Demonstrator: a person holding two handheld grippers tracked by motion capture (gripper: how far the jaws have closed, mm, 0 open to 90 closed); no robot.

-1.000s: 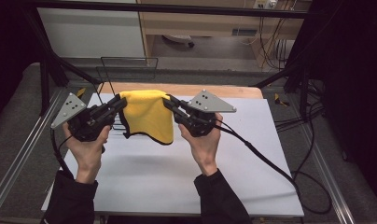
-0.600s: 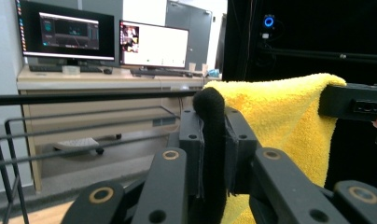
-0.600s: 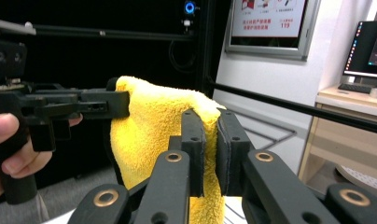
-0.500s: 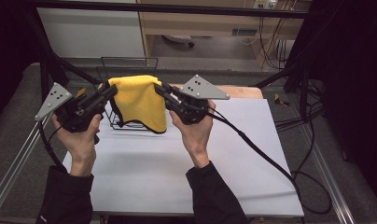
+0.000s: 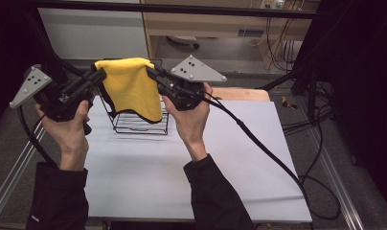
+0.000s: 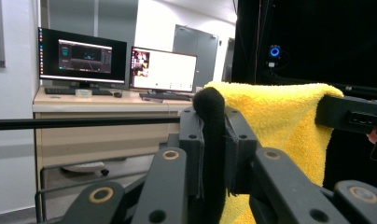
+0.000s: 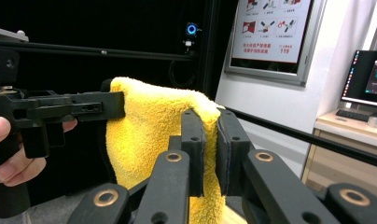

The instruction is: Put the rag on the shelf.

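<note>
In the high view, you held the yellow cloth (image 5: 132, 86) stretched above the wire rack (image 5: 139, 122), higher than a second earlier; draping it remained, I judge. Left gripper view: left gripper (image 6: 213, 135) jaws pinched its dark-edged corner. Right gripper view: right gripper (image 7: 209, 140) jaws pinched the other corner.

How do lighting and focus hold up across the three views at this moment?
High view: even light on the white table, dark corners, yellow towel sharp. Left gripper view: the near jaws look soft, the monitors glow bright but readable. Right gripper view: black backdrop left, bright wall right, towel pile crisp, the near jaws slightly soft.
</note>
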